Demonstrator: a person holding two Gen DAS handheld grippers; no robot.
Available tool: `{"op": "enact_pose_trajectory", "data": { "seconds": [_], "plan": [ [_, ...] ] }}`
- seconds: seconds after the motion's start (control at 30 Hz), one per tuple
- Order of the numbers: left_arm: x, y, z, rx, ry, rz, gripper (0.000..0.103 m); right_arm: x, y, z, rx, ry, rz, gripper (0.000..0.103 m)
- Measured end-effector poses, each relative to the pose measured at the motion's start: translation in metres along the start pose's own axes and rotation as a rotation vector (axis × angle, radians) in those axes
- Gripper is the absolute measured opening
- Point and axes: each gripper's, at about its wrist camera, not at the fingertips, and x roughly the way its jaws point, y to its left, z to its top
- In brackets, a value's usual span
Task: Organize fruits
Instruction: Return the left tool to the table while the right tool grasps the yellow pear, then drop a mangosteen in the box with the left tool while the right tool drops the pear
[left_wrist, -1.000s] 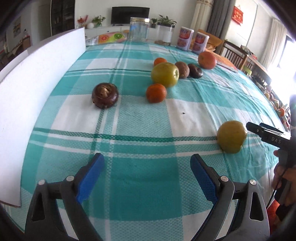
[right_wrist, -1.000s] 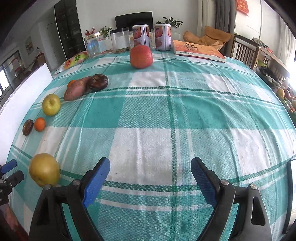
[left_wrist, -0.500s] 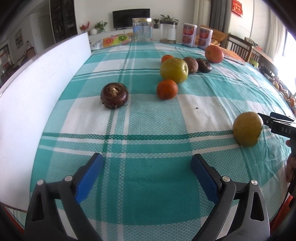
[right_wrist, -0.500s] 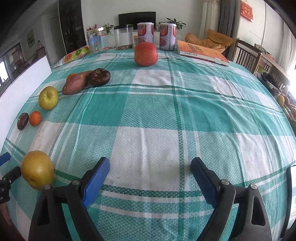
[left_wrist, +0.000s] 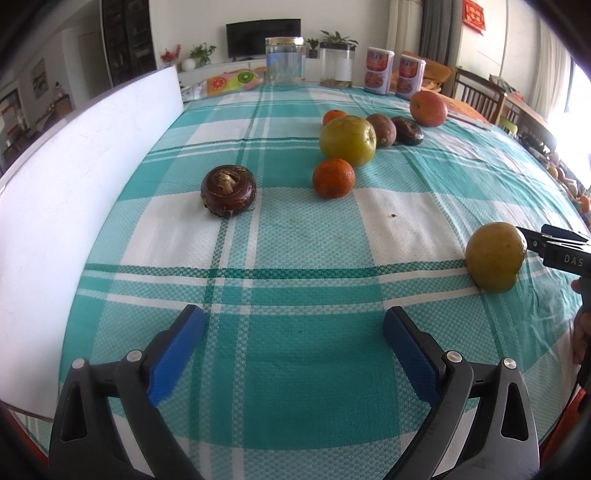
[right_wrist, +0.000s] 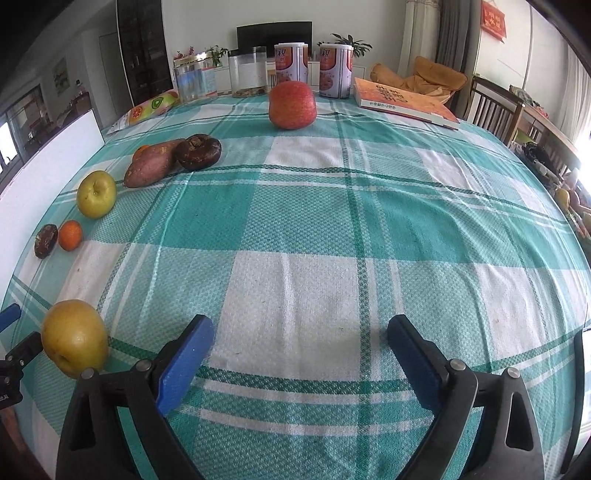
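Fruit scattered on teal checked tablecloth (left_wrist: 295, 369); both grippers empty.

Yellow-brown pear (left_wrist: 495, 256) lies near the table's front edge, between the two grippers. Farther in: small orange (left_wrist: 333, 178) just beside green apple (left_wrist: 347, 140), dark round fruit (left_wrist: 228, 191) apart toward the white board (left_wrist: 74, 206). Sweet potato (right_wrist: 153, 168) touches another dark fruit (right_wrist: 198, 151); red apple (right_wrist: 292, 105) sits near the tins (right_wrist: 291, 66). Left gripper (left_wrist: 294, 343) spread wide over bare cloth. Right gripper (right_wrist: 300, 349) likewise spread, holding nothing.
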Motion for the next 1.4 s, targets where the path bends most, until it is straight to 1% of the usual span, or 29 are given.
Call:
{"op": "enact_pose_trajectory", "data": {
  "seconds": [0.17, 0.23, 0.33, 0.43, 0.5, 0.53, 0.57, 0.63, 0.7, 0.8, 0.9, 0.93, 0.97, 1.07, 1.17, 1.23, 1.3, 1.33, 1.4],
  "plan": [
    [0.000, 0.000, 0.000, 0.000, 0.000, 0.000, 0.099, 0.000, 0.000, 0.000, 0.002, -0.002, 0.012, 0.096],
    [0.000, 0.000, 0.000, 0.000, 0.000, -0.001, 0.099, -0.003, -0.003, -0.001, 0.015, -0.014, 0.046, 0.096],
    [0.000, 0.000, 0.000, 0.000, 0.000, -0.001, 0.099, -0.015, -0.010, -0.003, 0.045, -0.077, 0.159, 0.096],
    [0.000, 0.000, 0.000, 0.000, 0.000, -0.001, 0.099, -0.036, 0.001, -0.011, 0.012, -0.141, 0.369, 0.096],
    [0.000, 0.000, 0.000, 0.000, 0.000, 0.000, 0.099, -0.044, 0.021, -0.020, -0.030, -0.137, 0.465, 0.096],
    [0.000, 0.000, 0.000, 0.000, 0.000, 0.000, 0.099, -0.045, 0.034, -0.023, -0.063, -0.123, 0.492, 0.096],
    [0.000, 0.000, 0.000, 0.000, 0.000, -0.001, 0.099, -0.044, 0.048, -0.024, -0.101, -0.098, 0.499, 0.095],
    [0.000, 0.000, 0.000, 0.000, 0.000, 0.000, 0.099, -0.037, 0.071, -0.025, -0.168, -0.056, 0.473, 0.094],
    [0.000, 0.000, -0.001, 0.000, 0.000, -0.001, 0.099, -0.031, 0.084, -0.021, -0.191, -0.040, 0.459, 0.092],
    [0.000, 0.000, -0.001, 0.000, 0.000, 0.000, 0.099, -0.021, 0.095, -0.015, -0.205, -0.005, 0.445, 0.082],
    [0.000, 0.000, -0.001, -0.001, 0.000, 0.000, 0.099, -0.020, 0.105, -0.015, -0.254, -0.007, 0.418, 0.065],
    [0.000, 0.000, -0.001, -0.001, 0.000, 0.000, 0.099, -0.020, 0.106, -0.015, -0.268, -0.008, 0.412, 0.055],
    [0.000, 0.000, -0.001, -0.001, 0.000, 0.000, 0.099, -0.022, 0.107, -0.016, -0.275, -0.010, 0.417, 0.049],
    [0.000, 0.000, -0.001, -0.001, 0.000, 0.000, 0.099, -0.023, 0.100, -0.017, -0.242, -0.020, 0.410, 0.049],
    [0.000, 0.000, -0.001, -0.001, 0.000, 0.000, 0.099, -0.024, 0.085, -0.017, -0.167, -0.047, 0.367, 0.049],
    [0.000, 0.000, -0.001, -0.001, 0.000, -0.001, 0.099, -0.020, 0.074, -0.013, -0.111, -0.042, 0.344, 0.049],
    [-0.001, 0.000, -0.001, -0.001, -0.001, -0.008, 0.100, -0.017, 0.066, -0.009, -0.069, -0.037, 0.365, 0.049],
    [-0.001, 0.001, -0.001, 0.000, 0.000, -0.031, 0.100, -0.017, 0.067, -0.009, -0.072, -0.036, 0.360, 0.049],
    [-0.004, 0.007, 0.004, 0.005, 0.012, -0.100, 0.100, -0.018, 0.072, -0.010, -0.097, -0.038, 0.337, 0.049]
  ]
}}
